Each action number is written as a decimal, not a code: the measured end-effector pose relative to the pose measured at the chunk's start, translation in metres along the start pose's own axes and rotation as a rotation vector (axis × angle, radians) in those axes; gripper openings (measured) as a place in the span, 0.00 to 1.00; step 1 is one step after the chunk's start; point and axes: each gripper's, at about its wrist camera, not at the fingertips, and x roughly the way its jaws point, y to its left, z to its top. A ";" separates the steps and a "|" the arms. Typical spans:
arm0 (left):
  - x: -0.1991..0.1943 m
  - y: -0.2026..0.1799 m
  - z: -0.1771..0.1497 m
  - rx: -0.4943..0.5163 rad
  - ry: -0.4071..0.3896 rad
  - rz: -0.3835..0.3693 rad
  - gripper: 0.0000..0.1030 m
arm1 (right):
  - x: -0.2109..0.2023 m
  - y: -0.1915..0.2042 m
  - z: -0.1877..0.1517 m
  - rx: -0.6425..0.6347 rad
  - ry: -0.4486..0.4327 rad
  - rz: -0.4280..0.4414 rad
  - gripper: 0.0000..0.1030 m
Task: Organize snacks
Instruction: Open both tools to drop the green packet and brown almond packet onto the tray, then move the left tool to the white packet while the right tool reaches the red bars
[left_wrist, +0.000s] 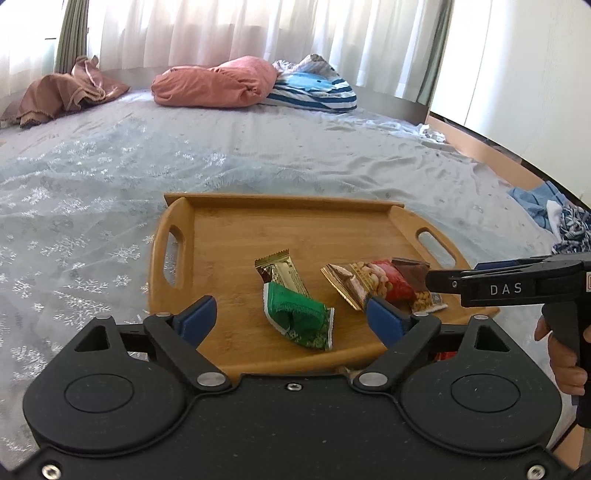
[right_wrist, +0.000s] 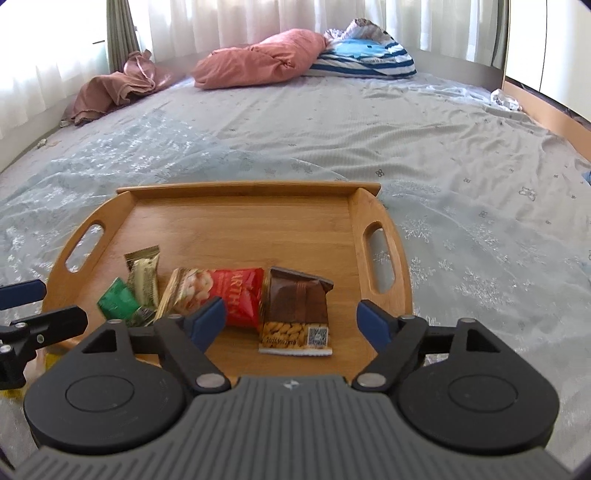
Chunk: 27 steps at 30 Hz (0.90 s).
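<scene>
Nearby, four snacks (right_wrist: 236, 302) crowd the tray's (right_wrist: 240, 221) near edge.

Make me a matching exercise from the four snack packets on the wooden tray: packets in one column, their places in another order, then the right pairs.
Seen from the right wrist view, all on the wooden tray.

1. green packet
2. gold packet
3. red packet
4. brown packet

A. furthest right, nearest the right-hand handle slot
B. furthest left, at the tray's near edge
C. between the gold and brown packets
D. just behind the green one

Pairs: 1-B, 2-D, 3-C, 4-A
</scene>
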 end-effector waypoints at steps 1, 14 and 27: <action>-0.004 0.000 -0.002 0.004 -0.004 0.001 0.88 | -0.004 0.000 -0.003 -0.002 -0.007 0.002 0.87; -0.034 0.013 -0.036 -0.004 -0.032 0.009 0.93 | -0.039 0.007 -0.049 0.015 -0.138 0.003 1.00; -0.047 0.013 -0.074 0.012 -0.087 0.019 0.95 | -0.057 0.011 -0.097 0.028 -0.253 -0.092 1.00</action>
